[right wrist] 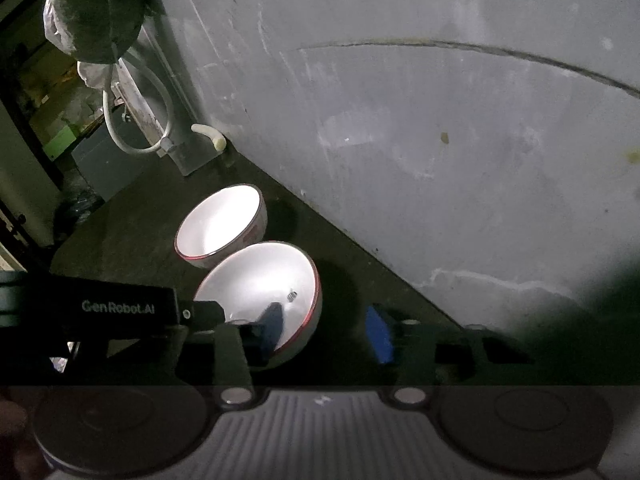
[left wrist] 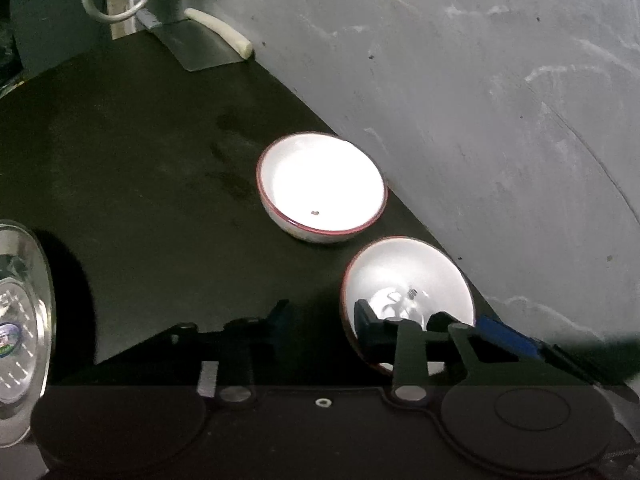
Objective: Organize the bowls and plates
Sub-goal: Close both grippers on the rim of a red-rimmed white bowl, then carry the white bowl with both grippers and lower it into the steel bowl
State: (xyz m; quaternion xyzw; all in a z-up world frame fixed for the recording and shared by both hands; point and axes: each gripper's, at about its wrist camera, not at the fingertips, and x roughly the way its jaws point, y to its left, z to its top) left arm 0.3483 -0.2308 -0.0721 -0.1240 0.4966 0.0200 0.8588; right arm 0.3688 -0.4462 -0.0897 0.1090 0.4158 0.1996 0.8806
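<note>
Two white bowls with red rims sit on a dark counter against a grey wall. The far bowl (left wrist: 322, 186) (right wrist: 222, 224) stands upright by itself. The near bowl (left wrist: 408, 276) (right wrist: 260, 276) looks tilted toward the cameras. My left gripper (left wrist: 322, 314) is open and straddles the near bowl's left rim, with one finger inside and one outside. My right gripper (right wrist: 325, 326) is also open, its blue pads on either side of that bowl's right wall. A shiny steel plate (left wrist: 20, 320) lies at the far left.
The grey wall (left wrist: 480, 120) runs diagonally close behind both bowls. A white hose loop (right wrist: 136, 120) and a short white tube (right wrist: 210, 134) are at the counter's far end. A plastic bag (right wrist: 92, 8) hangs above them. Bare dark counter (left wrist: 140, 180) stretches left of the bowls.
</note>
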